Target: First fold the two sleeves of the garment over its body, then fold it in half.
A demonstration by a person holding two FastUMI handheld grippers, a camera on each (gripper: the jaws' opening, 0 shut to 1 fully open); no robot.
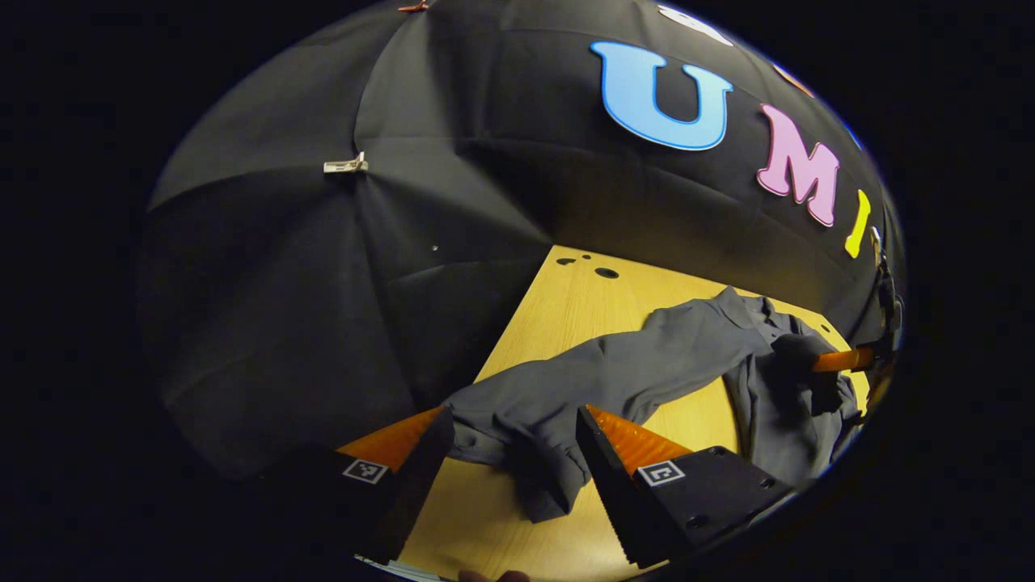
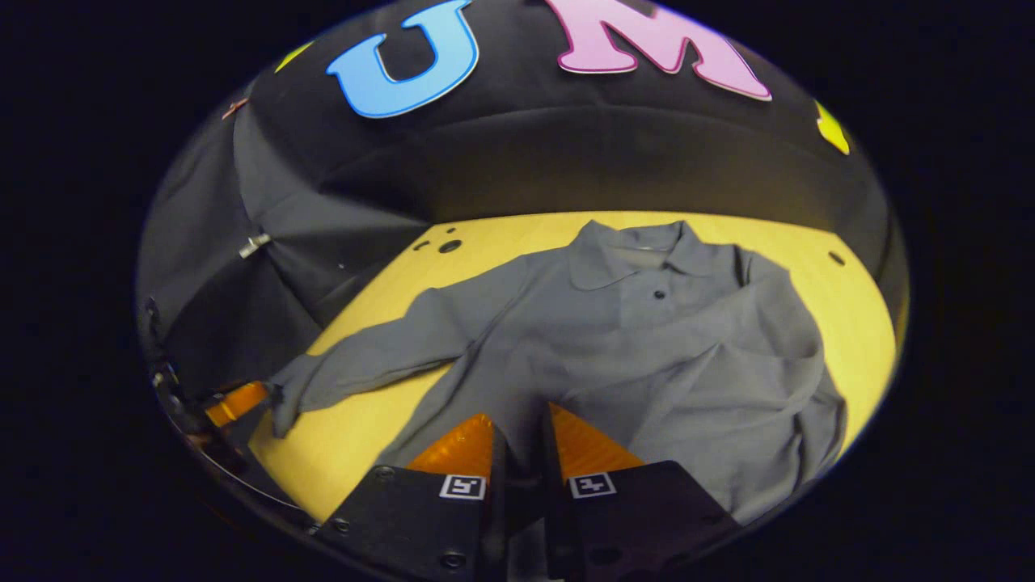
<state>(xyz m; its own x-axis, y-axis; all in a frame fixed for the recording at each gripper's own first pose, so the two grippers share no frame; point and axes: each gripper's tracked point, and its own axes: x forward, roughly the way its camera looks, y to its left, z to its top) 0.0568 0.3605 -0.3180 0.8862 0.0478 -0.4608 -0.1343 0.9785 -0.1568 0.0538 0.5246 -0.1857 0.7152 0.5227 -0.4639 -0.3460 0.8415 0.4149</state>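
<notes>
A grey long-sleeved polo shirt (image 2: 647, 339) lies face up on the wooden table (image 2: 817, 242), collar (image 2: 631, 242) toward the wall. One sleeve (image 2: 380, 356) stretches out to the side; its cuff (image 1: 517, 436) lies between the wide-spread fingers of my left gripper (image 1: 513, 414), which is open. My right gripper (image 2: 521, 416) is shut on the other sleeve's fabric, over the shirt's body. In the left gripper view the right gripper (image 1: 845, 360) shows far off with bunched cloth at its tip. The left gripper (image 2: 234, 402) sits by the cuff in the right gripper view.
Black cloth walls stand close behind and beside the table (image 1: 566, 307). Small holes (image 1: 606, 273) mark the tabletop's far corner. A metal clip (image 1: 346, 166) hangs on the cloth wall. The table's side edge runs just left of the stretched sleeve.
</notes>
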